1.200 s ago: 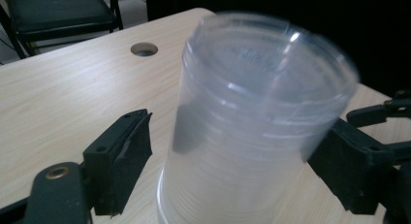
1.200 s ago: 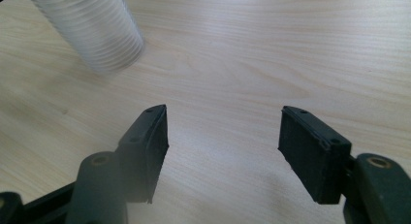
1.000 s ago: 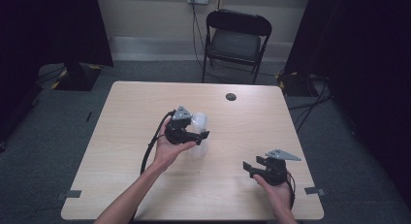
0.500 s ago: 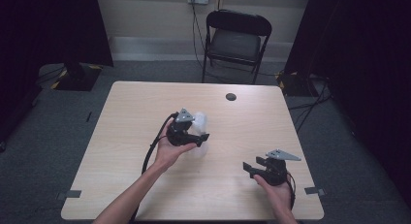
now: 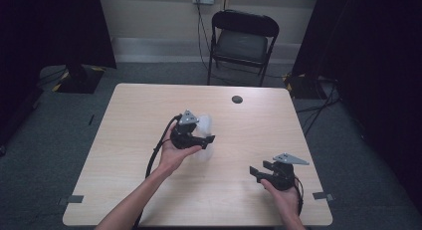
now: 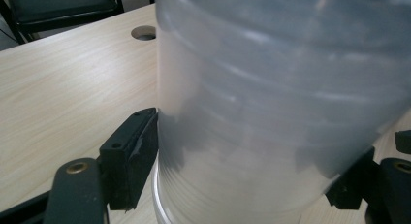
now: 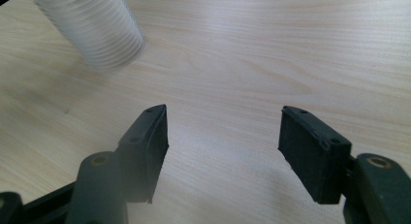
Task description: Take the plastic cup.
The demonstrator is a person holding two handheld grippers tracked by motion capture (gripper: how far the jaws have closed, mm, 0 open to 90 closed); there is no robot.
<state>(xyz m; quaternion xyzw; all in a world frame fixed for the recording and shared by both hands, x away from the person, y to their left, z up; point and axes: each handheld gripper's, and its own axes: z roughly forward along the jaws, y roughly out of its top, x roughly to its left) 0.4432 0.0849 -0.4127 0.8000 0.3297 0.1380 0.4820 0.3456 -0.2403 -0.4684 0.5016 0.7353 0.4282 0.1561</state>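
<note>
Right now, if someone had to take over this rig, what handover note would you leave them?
Left gripper: shut on the translucent plastic cup, one pad on each side of its ribbed wall, near the middle of the table. Whether the cup is lifted or resting on the table is hard to tell.
Right gripper: open, holding nothing, low over bare wood near the table's front right corner.
Done: cup grasped.
Left: judging by the hold, moving or placing the cup; where it should go is not visible. The right gripper has no part in it yet.
</note>
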